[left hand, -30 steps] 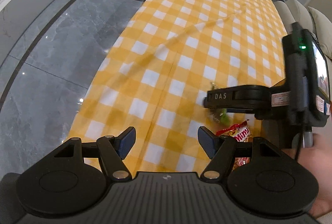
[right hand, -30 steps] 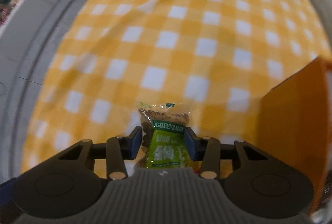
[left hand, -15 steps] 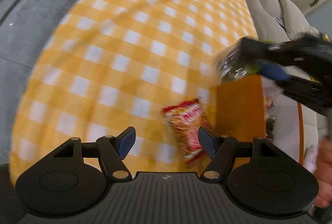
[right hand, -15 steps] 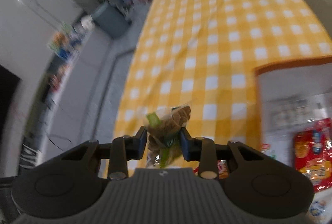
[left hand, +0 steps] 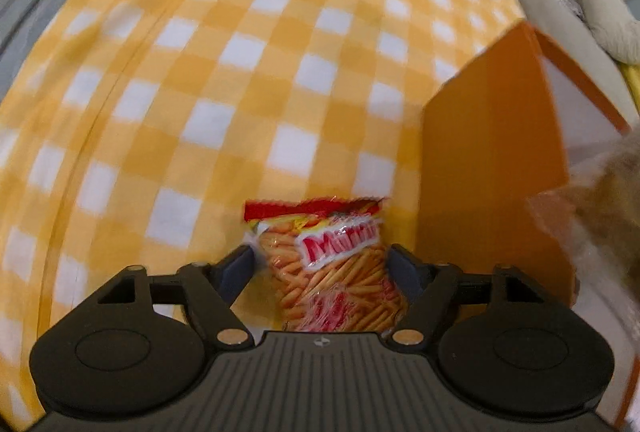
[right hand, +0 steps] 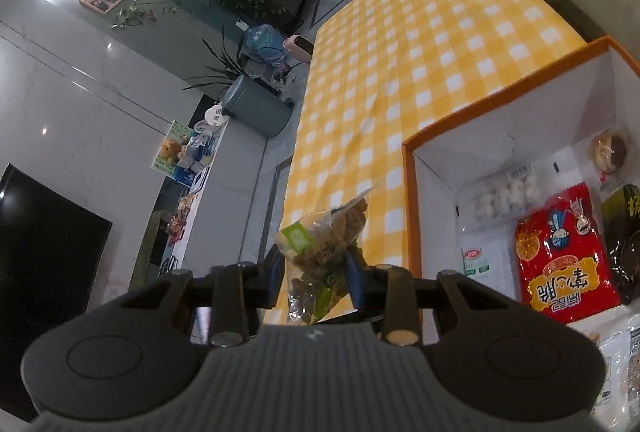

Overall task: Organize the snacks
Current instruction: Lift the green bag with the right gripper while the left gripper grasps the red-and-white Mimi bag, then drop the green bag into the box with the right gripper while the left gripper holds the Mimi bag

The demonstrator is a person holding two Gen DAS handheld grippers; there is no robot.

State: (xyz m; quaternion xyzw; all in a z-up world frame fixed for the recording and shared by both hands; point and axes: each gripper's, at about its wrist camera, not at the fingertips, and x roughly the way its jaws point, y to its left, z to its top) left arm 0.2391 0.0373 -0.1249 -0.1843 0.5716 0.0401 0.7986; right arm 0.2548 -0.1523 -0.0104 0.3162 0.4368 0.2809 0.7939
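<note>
Raisin bag [right hand: 320, 252] pinched in raised right gripper [right hand: 314, 272], left gripper [left hand: 322, 268] opening astride stick-snack packet [left hand: 332, 264]

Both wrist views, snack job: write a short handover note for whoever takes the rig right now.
Left gripper: jaws opening, around the red stick-snack bag on the checked tablecloth, not gripping it.
Right gripper: shut on the green raisin bag, held beside the orange box.
Done: several packs already lie in the box.
Left: drop the raisin bag in, then grip and box the stick snacks.

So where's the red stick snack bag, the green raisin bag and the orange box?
red stick snack bag [left hand: 332, 264]: left wrist view, bag's middle.
green raisin bag [right hand: 316, 260]: right wrist view, clear middle.
orange box [left hand: 488, 168]: left wrist view, outer side wall.
</note>
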